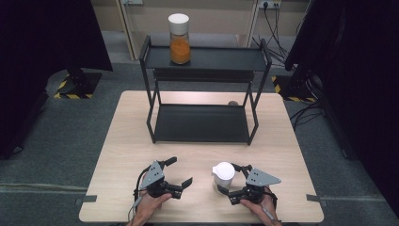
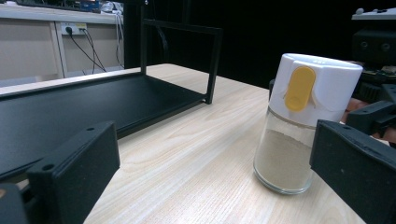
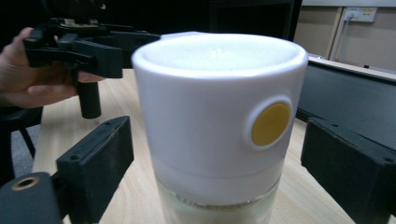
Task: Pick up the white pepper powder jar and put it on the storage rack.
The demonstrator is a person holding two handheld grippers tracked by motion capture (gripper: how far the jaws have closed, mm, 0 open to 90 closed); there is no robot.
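Observation:
A glass shaker jar [image 1: 223,174] with a white lid and pale powder stands upright on the table near the front right. My right gripper [image 1: 233,179] is open, with one jaw on each side of the jar and a small gap to each. In the right gripper view the jar [image 3: 219,126] sits close between the jaws, its yellow button facing right. My left gripper [image 1: 180,171] is open and holds nothing, just left of the jar. In the left gripper view the jar [image 2: 303,126] stands ahead, beside the right jaw.
A black two-tier shelf rack [image 1: 202,123] stands at the middle back of the wooden table [image 1: 127,141]. On its top tier is a jar of orange powder [image 1: 179,40] with a white lid. A small grey object [image 1: 233,102] lies behind the rack.

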